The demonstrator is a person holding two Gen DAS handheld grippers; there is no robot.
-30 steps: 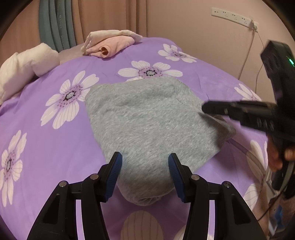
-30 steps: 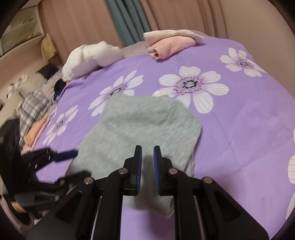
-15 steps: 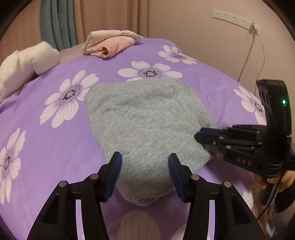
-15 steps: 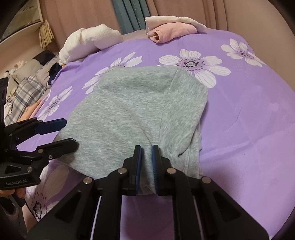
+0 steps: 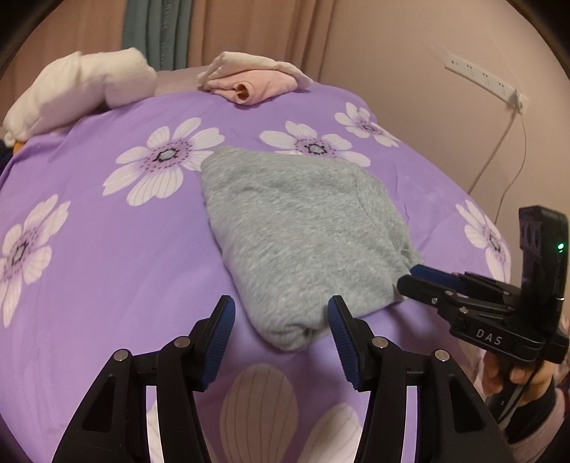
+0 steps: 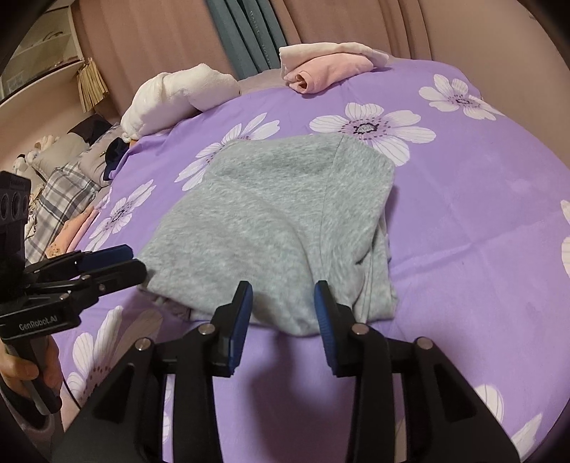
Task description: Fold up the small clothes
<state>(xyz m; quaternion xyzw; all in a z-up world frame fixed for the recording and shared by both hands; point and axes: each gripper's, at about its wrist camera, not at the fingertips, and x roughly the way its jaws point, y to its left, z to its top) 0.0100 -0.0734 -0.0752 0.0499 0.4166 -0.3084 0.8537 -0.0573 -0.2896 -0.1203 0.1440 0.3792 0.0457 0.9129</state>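
Both grippers free of grey garment.
R gripper jaws opening, L gripper released w/ nothing gripped; I'd square edges before next fold.

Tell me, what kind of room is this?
Probably a bedroom. A purple flowered bedspread covers what looks like a bed, curtains hang behind it, and folded clothes lie at the far edge beyond the grey garment.

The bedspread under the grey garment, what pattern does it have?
The bedspread is purple with large white flowers, seen best in the right wrist view.
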